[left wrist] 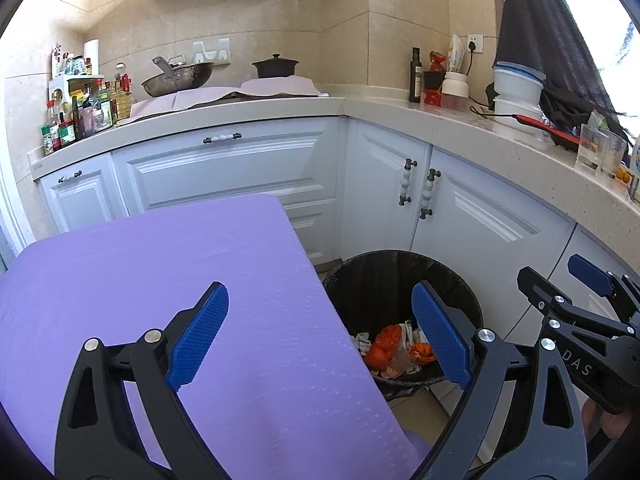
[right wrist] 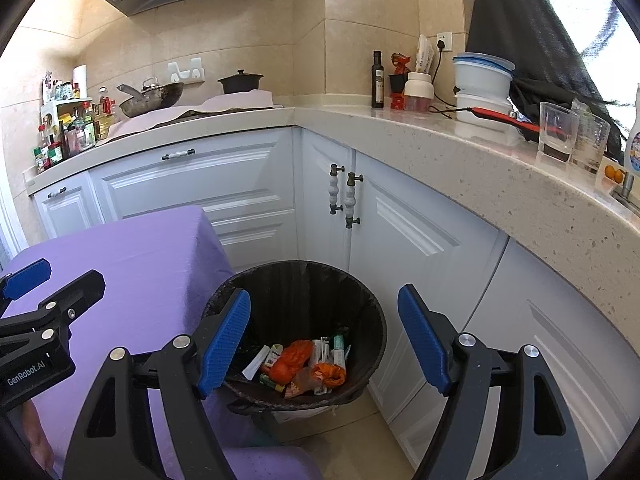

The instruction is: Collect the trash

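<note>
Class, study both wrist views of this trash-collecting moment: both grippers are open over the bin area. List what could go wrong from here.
1. The black round trash bin stands close against the purple cloth-covered table; a swing of the left hand-held gripper could snag the cloth.
2. The right hand-held gripper hangs open above the bin; lowering carelessly might knock its rim and tip it.
3. The two grippers are close together and may collide.

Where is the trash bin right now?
The black trash bin stands on the floor between the purple-covered table and the white corner cabinets, in front of both views.
</note>
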Demonstrator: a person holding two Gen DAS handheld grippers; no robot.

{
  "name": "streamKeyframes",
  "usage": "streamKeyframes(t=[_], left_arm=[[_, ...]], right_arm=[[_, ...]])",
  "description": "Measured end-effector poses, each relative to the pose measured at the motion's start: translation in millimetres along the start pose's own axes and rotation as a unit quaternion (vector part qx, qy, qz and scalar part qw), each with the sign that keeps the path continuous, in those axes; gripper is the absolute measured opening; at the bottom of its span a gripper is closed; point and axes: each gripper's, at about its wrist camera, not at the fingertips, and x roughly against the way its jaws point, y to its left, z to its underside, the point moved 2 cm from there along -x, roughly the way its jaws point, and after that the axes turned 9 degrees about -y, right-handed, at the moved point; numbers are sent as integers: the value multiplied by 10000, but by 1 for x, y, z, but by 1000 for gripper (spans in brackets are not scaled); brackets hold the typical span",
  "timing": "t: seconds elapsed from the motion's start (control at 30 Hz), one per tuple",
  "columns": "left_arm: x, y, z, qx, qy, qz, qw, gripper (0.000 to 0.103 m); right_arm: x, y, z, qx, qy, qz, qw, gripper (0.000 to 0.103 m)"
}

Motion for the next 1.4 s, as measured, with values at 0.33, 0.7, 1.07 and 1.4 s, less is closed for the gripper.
streamKeyframes(t=[0.33, 0.7, 1.07, 1.4], left_arm=[[2, 4, 0, 21, -3, -57, 10000, 91], [0, 8, 1, 88, 22, -77, 9999, 91], [1, 8, 2, 79, 37, -57, 9999, 91], [0, 7, 0, 117, 66, -58, 9999, 91]], right_arm=[[1, 2, -1, -19, -27, -27, 10000, 75], [1, 5, -2, -2, -29, -53, 10000, 75], [0, 6, -2, -7, -19, -58, 10000, 75], [0, 7, -3, -17, -29, -50, 10000, 75]])
